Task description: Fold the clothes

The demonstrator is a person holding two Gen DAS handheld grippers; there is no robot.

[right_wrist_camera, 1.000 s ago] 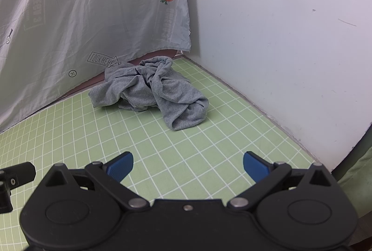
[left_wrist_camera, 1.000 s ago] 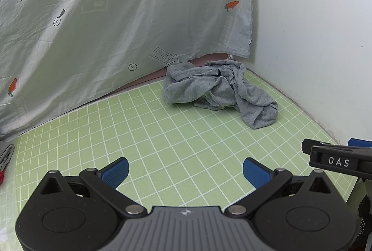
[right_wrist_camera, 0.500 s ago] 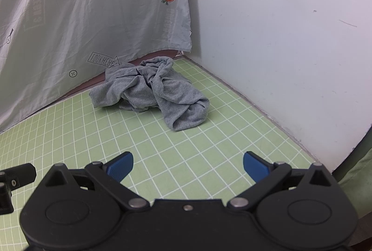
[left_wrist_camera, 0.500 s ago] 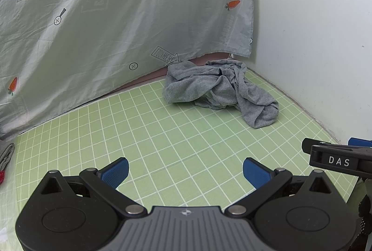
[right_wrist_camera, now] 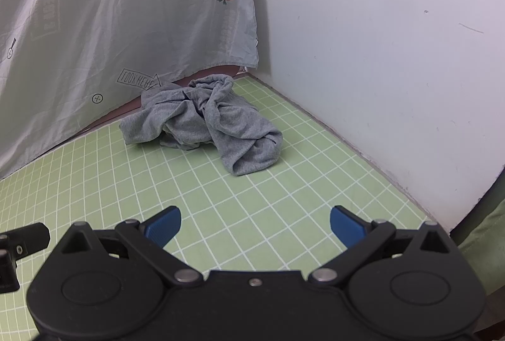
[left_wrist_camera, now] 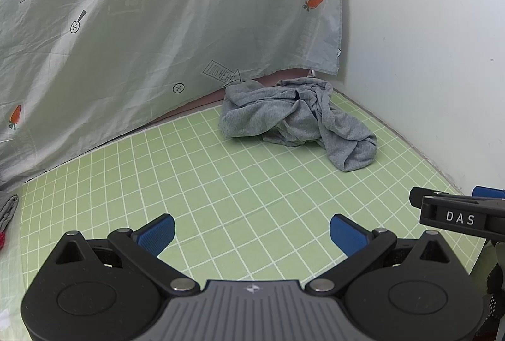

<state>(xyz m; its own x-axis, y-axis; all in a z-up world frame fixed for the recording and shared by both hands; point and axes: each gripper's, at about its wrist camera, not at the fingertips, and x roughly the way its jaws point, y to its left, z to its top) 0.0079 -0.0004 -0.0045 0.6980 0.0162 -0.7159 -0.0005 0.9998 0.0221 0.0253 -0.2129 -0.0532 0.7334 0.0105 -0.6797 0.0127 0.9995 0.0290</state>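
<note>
- Grey garment (left_wrist_camera: 296, 120) lies crumpled in a heap at the far corner of the green grid mat (left_wrist_camera: 221, 189), close to where the hanging printed sheet (left_wrist_camera: 157, 25) meets the white wall (left_wrist_camera: 426, 41). No flat layers, no neat edges: it is not folded as it lies now.
- Judgement: all the folding is left for this piece — spread it out, flatten, then fold.
- At the left edge of the left view, a bit of grey cloth (left_wrist_camera: 8, 210) with something red below it; too cut off to tell whether it is folded.
- Left gripper (left_wrist_camera: 252, 230) hovers low over the mat, pointing at the heap, well short of it; blue pads spread wide, nothing between them.
- Right gripper (right_wrist_camera: 255, 225) sits alongside, same pose, aimed at the heap, pads wide apart and empty.
</note>
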